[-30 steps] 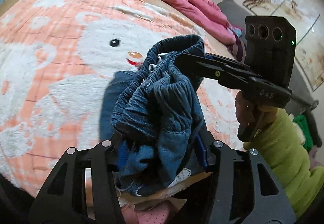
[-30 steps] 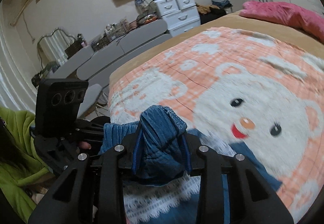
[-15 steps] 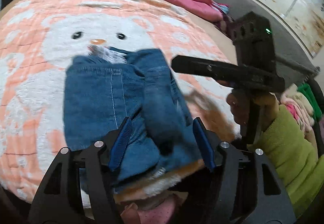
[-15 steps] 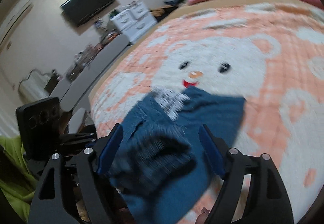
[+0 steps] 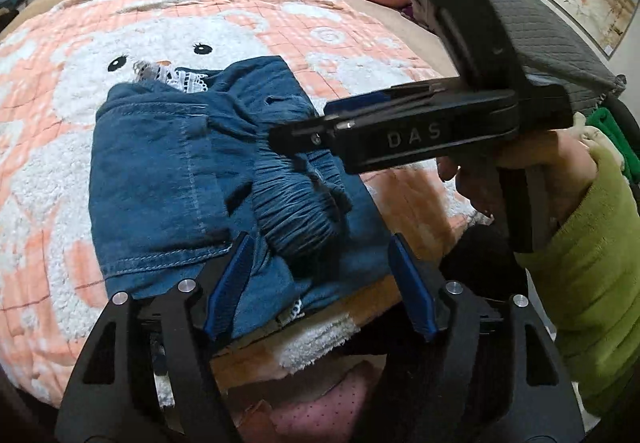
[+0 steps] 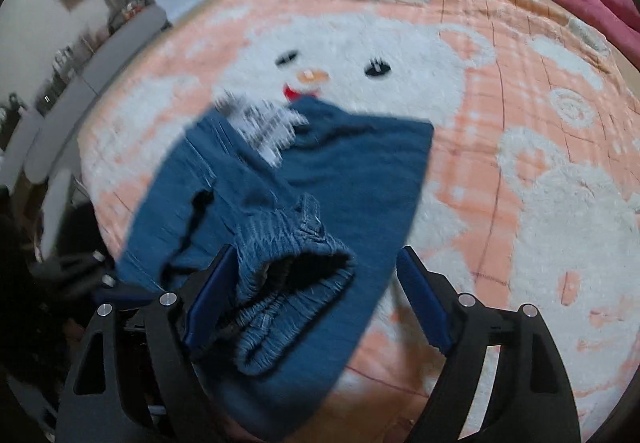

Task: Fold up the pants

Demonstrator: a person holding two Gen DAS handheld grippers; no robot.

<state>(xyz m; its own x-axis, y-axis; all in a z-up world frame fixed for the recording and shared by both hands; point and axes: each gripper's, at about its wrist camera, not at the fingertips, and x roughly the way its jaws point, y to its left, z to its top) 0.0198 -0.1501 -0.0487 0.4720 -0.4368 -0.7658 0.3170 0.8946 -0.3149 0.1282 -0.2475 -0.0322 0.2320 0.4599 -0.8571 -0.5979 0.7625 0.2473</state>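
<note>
The blue denim pants (image 5: 168, 179) lie folded compactly on the peach-and-white plush blanket (image 5: 52, 115), with the elastic waistband (image 5: 298, 211) bunched on top, so only flattening appears left; the left gripper (image 5: 320, 283) and the right gripper (image 6: 316, 299) both stand spread wide, holding nothing.

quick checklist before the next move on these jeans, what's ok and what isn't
1. Left tongs open, off the cloth: ok; both blue pads spread with nothing pinched.
2. Right tongs open: ok; whether the elastic waistband between the pads touches them: cannot tell.
3. Blue denim pants lying on the peach-and-white bear blanket: ok.
4. Fold flat: not ok; the gathered waistband bunches up on top.
5. Edges aligned: not ok; white lace trim pokes out at the far edge.
6. Near edge on the bed: cannot tell.
</note>
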